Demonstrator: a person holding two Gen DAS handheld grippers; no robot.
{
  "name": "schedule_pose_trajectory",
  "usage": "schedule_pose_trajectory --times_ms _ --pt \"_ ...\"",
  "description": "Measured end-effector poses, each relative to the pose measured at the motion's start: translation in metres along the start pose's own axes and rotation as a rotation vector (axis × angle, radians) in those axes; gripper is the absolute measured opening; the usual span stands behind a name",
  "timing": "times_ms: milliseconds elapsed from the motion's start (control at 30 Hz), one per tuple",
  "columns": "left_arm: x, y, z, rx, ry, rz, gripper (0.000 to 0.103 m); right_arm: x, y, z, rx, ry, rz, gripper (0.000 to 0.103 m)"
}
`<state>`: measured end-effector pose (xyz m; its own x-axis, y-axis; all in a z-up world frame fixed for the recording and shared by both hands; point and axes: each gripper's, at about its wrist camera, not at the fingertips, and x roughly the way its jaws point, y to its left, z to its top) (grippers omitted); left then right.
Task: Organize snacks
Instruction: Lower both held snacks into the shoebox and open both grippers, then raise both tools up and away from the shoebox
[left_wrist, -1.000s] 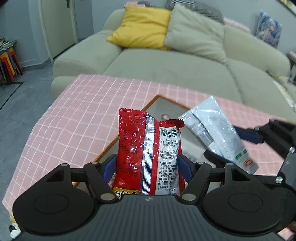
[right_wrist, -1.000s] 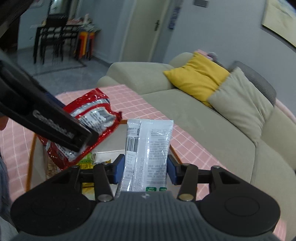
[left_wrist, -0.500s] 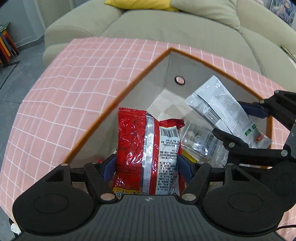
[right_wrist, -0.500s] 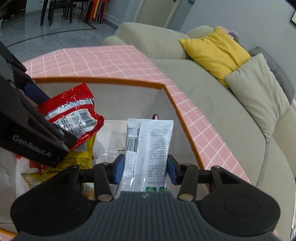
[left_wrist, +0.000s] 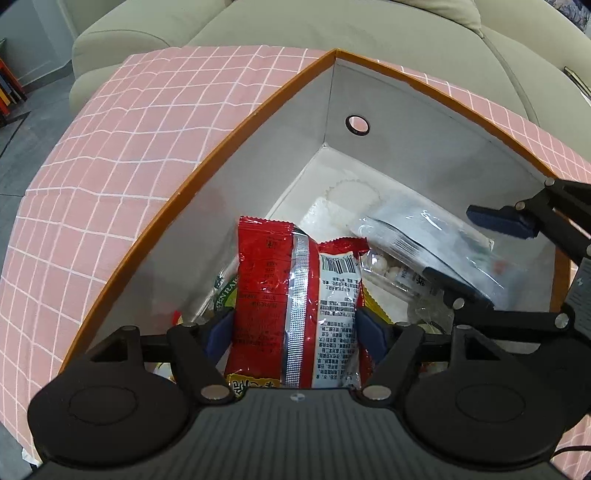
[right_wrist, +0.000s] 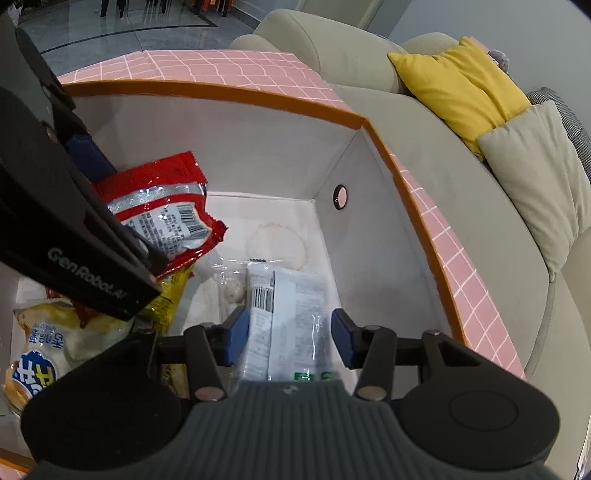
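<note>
Left tongs (left_wrist: 295, 325) grip the red snack packet (left_wrist: 295, 310) at lower centre, inside the orange-rimmed box (left_wrist: 221, 155); their jaws have just been opening slightly, pads against the packet. Right tongs (right_wrist: 286, 332) straddle the white snack packet (right_wrist: 288, 314) at lower centre, inside the same box; right pad stands clear, grip uncertain. Other snacks lie on the box floor.

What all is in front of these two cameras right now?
box: one, orange rim, grey inside, on the cloth
red packet: one, in the left gripper, over the box
white packet: one, in the right gripper, low in the box
loose snacks: several, yellow and clear, on the box floor
cloth: one, pink checked, under the box
sofa: one, beige, behind
cushions: two, yellow and beige, on the sofa
left gripper: black, jaws just easing open, pads on the red packet
right gripper: black, holding the white packet
</note>
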<state>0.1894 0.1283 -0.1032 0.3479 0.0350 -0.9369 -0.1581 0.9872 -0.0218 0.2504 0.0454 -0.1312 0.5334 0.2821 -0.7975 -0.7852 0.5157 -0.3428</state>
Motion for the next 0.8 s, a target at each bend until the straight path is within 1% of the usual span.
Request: schedule_pose_trajectory --times_ms 100,133,233,333,433,533,633,800 --pt "-0.005 0.002 0.0 -0.008 -0.011 -0.01 0.087 -0.006 -0.004 0.003 0.004 -0.014 -0.016 0.058" --pt "-0.009 0.002 -0.001 -0.009 -0.02 -0.01 0.088 -0.009 -0.006 0.005 0.012 -0.023 -0.018 0.062" --pt "-0.021 0.003 0.0 -0.013 -0.051 -0.008 0.089 -0.021 -0.014 0.008 0.048 -0.042 -0.018 0.07" --pt "-0.041 0.003 0.001 -0.022 -0.101 -0.003 0.089 -0.035 -0.021 0.009 0.083 -0.059 -0.036 0.078" --pt "-0.067 0.002 -0.001 -0.023 -0.162 -0.003 0.089 -0.051 -0.028 0.01 0.125 -0.072 -0.048 0.083" --pt "-0.095 0.001 -0.003 -0.016 -0.24 0.007 0.089 -0.073 -0.033 0.01 0.166 -0.1 -0.058 0.086" --pt "-0.124 -0.002 -0.007 -0.019 -0.337 0.022 0.089 -0.099 -0.038 0.007 0.23 -0.139 -0.084 0.089" --pt "-0.173 -0.012 -0.028 -0.015 -0.523 0.023 0.089 -0.15 -0.043 -0.005 0.394 -0.233 -0.121 0.095"
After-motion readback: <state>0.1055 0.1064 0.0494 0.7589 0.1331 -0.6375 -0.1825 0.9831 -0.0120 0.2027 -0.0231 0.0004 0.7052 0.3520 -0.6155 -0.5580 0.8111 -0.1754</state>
